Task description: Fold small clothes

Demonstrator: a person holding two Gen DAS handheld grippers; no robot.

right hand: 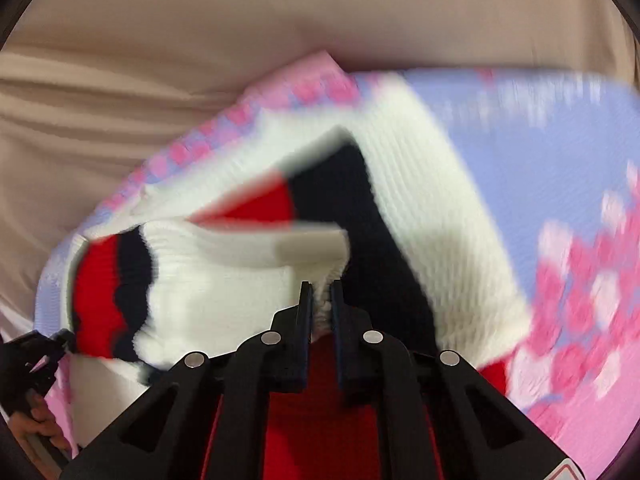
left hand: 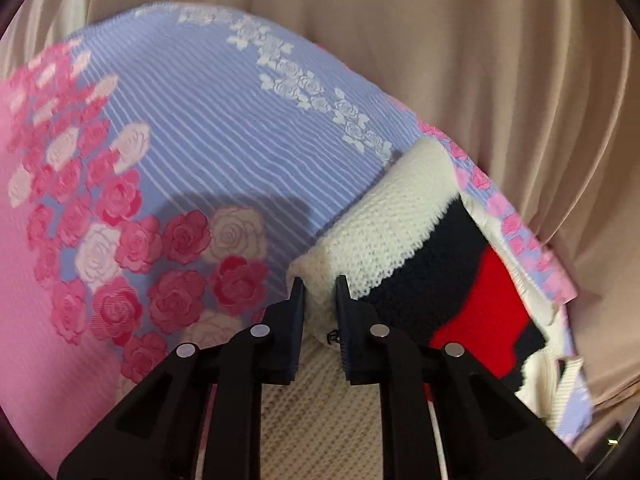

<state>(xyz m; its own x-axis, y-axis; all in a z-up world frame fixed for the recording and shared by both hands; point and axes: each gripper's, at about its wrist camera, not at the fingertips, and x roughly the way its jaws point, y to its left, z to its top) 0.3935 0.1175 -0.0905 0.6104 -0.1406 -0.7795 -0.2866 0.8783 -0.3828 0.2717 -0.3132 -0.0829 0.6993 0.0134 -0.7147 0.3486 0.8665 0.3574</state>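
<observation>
Sweater (left hand: 400, 216), cream knit with navy and red bands, lies on floral bedspread (left hand: 200, 128). Left gripper (left hand: 319, 292) and right gripper (right hand: 320, 296) each nipped onto a cream fold. Advice: carry both edges level, lay down flat.

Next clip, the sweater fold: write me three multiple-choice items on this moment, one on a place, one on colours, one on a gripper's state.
1. What does the sweater lie on?
A. a bare wooden floor
B. a rose-print sheet
C. a metal tray

2. Which stripe colours does the white knit carry?
A. green and yellow
B. orange and grey
C. navy and red

3. How does the left gripper stand?
A. shut on white knit
B. wide open in the air
C. shut on a hanger

Answers:
1. B, the blue and pink rose-print sheet spreads under the knit.
2. C, navy and red bands show in both views.
3. A, white knit sits pinched between its fingertips; the right gripper pinches knit likewise.
</observation>
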